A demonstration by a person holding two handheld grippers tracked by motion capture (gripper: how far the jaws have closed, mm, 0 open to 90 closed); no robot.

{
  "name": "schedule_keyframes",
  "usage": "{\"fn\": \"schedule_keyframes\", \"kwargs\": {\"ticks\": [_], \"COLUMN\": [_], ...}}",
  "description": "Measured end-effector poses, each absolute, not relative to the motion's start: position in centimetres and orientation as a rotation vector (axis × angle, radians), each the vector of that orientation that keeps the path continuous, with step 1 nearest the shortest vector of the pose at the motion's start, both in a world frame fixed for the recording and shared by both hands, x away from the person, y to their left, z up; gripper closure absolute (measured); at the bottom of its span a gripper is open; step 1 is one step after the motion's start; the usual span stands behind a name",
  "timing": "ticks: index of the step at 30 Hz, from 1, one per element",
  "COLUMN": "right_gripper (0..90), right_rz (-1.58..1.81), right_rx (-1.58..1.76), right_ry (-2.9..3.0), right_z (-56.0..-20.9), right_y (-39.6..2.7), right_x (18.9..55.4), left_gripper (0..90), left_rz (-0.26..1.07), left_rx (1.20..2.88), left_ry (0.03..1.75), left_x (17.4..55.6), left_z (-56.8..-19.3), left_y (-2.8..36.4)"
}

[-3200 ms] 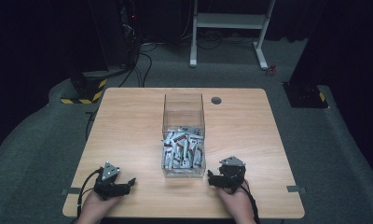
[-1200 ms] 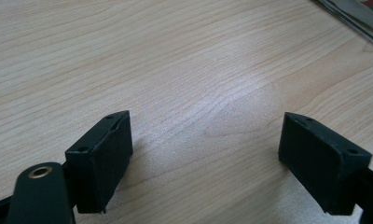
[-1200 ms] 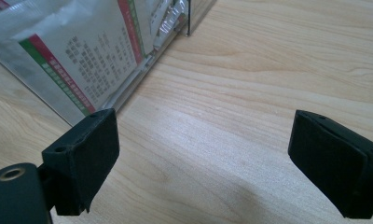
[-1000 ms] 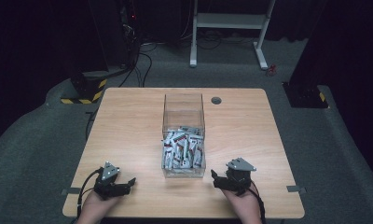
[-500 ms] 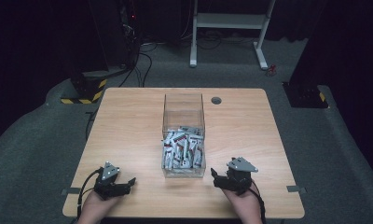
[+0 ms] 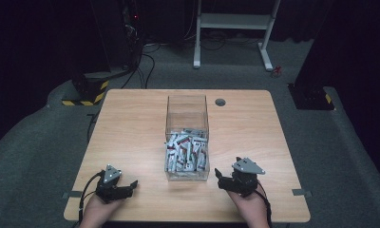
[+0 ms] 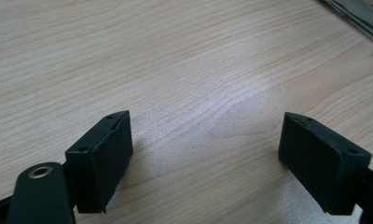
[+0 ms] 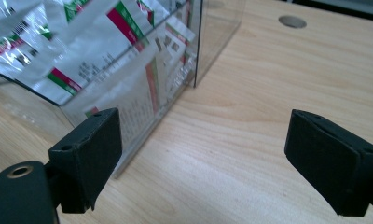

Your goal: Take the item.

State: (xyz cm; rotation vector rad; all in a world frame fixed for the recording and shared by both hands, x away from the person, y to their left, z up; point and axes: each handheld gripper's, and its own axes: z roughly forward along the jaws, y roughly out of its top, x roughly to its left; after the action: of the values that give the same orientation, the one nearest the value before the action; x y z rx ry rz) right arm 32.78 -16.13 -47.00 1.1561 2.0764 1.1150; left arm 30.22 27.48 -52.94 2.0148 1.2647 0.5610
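A clear plastic box (image 6: 187, 110) stands mid-table, holding several white sachets (image 6: 185, 153) with red and green print. My left gripper (image 6: 129, 186) rests on the wood near the front left edge, open, with bare table between its jaws (image 7: 205, 140). My right gripper (image 6: 220, 176) sits at the front right, just beside the box's near right corner, open and empty. In the right gripper view (image 8: 203, 140) the box wall (image 8: 142, 88) and the sachets (image 8: 82, 51) behind it lie ahead and to the left.
A wooden table (image 6: 131, 123) has a round grommet hole (image 6: 220, 102) behind the box. Dark carpet surrounds it; a white desk frame (image 6: 235, 23) and a black-and-yellow striped base (image 6: 86, 92) stand beyond the far edge.
The right gripper has shifted slightly to the right and toward the front edge over the last few seconds. The left gripper has stayed put.
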Motion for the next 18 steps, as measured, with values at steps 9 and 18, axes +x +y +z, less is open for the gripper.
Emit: {"fn": "schedule_keyframes", "kwargs": {"ticks": [9,18], "right_gripper": [13.0,12.8], "right_rz": [1.208,1.221], "right_rx": [1.119,1.101], "right_ry": [2.029,2.033], "right_z": [-44.2,-43.3], "right_y": [-16.2,-15.9], "right_x": [32.4,32.2], "left_gripper": [17.3,16.5], "left_rz": [0.567,0.565], "left_rx": [2.011,2.007], "left_ry": [1.272,1.283], "left_x": [29.9,30.1], "left_z": [-53.0,-53.0], "left_y": [27.4,27.5]}}
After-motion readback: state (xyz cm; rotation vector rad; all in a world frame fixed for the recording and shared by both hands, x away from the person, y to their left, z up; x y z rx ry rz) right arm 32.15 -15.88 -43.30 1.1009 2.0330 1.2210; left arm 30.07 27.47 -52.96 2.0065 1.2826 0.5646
